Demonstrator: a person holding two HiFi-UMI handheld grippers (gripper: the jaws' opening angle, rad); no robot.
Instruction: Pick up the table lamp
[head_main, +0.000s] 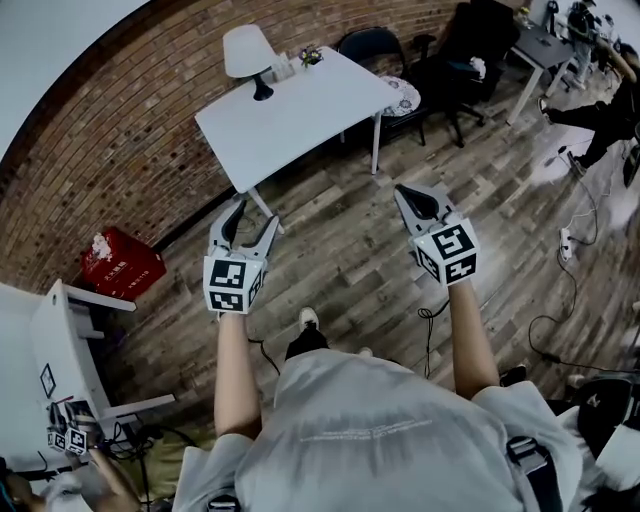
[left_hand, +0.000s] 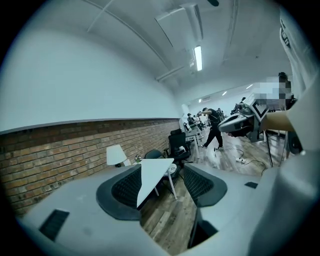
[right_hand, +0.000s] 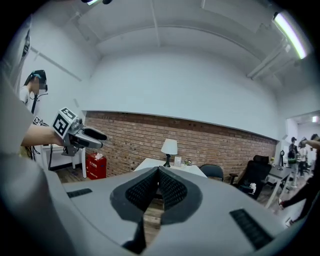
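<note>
Well, lamp (head_main: 250, 55) stands on the far corner of the bench (head_main: 300, 115), upper left of head view, by the brick wall (head_main: 110, 140). Both grippers hang over the floor (head_main: 345, 275), well apart from it, prob. because the person (head_main: 380, 440) isn't near yet. L gripper (head_main: 253, 215) fingers spread, R gripper (head_main: 403, 193) fingers pressed together, both empty. Can't tell the small bits (head_main: 296, 62) beside the lamp: too tiny.

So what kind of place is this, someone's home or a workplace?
Probably a shared office or workshop: black office chairs by desks, a ceiling strip light, and cables trailing over the wood floor. The table lamp stands on a white table by a brick wall.
</note>
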